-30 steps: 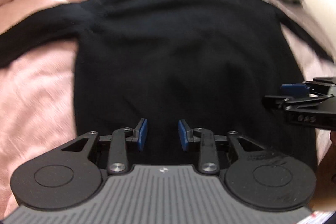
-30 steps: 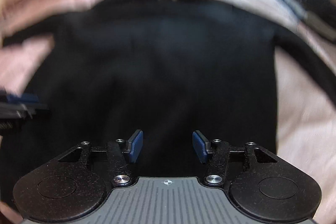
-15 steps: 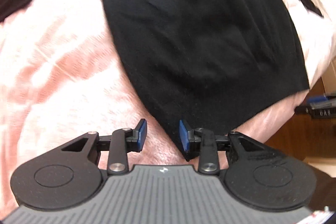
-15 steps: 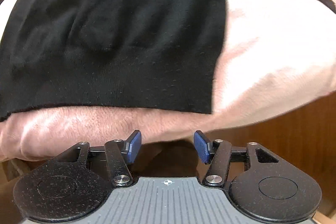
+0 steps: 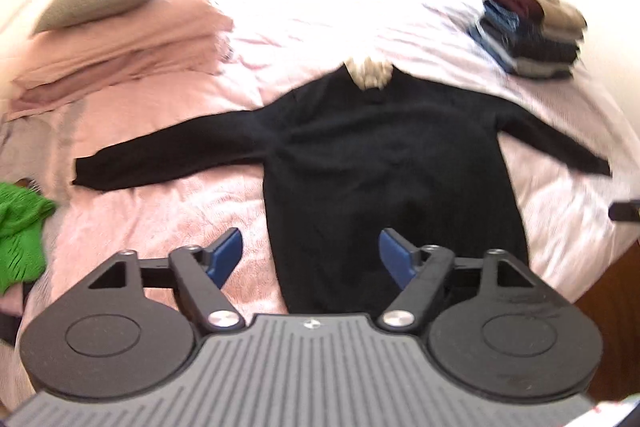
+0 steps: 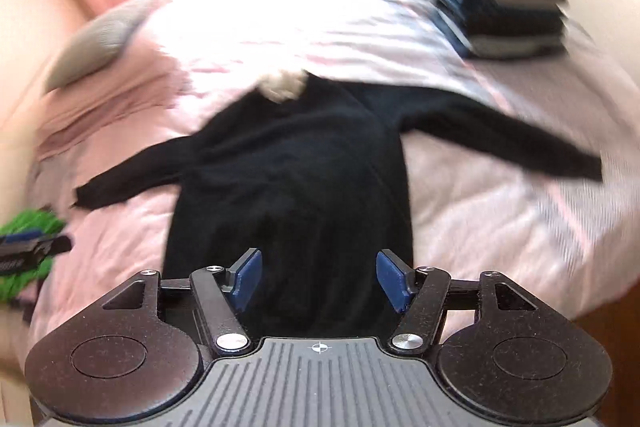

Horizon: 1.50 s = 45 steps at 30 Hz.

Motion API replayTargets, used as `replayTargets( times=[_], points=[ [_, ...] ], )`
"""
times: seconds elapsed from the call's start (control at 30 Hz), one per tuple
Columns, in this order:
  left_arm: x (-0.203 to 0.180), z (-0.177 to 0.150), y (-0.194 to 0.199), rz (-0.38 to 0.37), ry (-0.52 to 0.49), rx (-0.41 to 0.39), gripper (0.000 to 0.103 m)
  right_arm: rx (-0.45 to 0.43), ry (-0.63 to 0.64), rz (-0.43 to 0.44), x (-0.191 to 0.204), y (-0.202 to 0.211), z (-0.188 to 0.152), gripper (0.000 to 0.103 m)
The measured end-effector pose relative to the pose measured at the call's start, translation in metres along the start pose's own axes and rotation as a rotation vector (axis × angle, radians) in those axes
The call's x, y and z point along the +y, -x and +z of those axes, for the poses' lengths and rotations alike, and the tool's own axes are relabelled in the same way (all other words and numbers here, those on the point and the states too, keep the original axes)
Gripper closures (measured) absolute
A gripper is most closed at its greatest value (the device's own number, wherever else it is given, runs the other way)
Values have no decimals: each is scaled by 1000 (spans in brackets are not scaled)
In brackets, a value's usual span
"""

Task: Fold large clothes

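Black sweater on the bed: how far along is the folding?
Done: the black sweater lies flat on the pink bedspread, sleeves spread, and a stack of folded clothes sits behind. In hand: nothing; the left gripper and right gripper are above it, jaws just opened and empty. Left: every fold, and the green garment.

Blown-out window glare at top, motion blur, fisheye-warped edges.

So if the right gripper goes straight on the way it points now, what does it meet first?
Most likely the black sweater: the right gripper, jaws open and empty, aims down at its lower body, spread on the bed. Nothing else shows in that line, though depth is unclear.
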State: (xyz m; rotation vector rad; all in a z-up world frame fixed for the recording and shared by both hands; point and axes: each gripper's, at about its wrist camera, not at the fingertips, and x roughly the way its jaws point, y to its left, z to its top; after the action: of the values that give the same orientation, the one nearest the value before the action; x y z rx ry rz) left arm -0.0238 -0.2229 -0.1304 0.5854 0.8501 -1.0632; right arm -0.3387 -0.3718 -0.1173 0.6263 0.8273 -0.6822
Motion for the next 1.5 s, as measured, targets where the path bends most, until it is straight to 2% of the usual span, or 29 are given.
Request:
replayTargets(
  times=[0.17,0.23,0.33,0.43,0.57,0.63,0.77,0.9,1.5],
  points=[
    [-39,-7,38,4,54,-31,16,0,78,55,-10,22,-13,39],
    [-46,-20,59,12,79,-38,12,19,116,51,-11,22,-20,39],
    [-58,-42,79,35,115,-21,11,52,154,36,-13,25,-34,39],
    [-71,-63,92,60,128,-7,9,95,159,62,-21,32,-48,38],
    [-88,-81,103,116,111,-9,6,103,207,60,-22,35,-62,38],
    [-97,-85,107,139,85,-6,4,97,228,56,-22,38,-68,38],
    [-106,-91,117,108,96,-6,4,93,241,57,-25,45,-75,38],
    [-116,-95,124,119,76,0,4,93,245,58,-28,52,-80,38],
    [-128,-103,125,95,62,33,4,103,250,61,-30,55,-84,38]
  ],
)
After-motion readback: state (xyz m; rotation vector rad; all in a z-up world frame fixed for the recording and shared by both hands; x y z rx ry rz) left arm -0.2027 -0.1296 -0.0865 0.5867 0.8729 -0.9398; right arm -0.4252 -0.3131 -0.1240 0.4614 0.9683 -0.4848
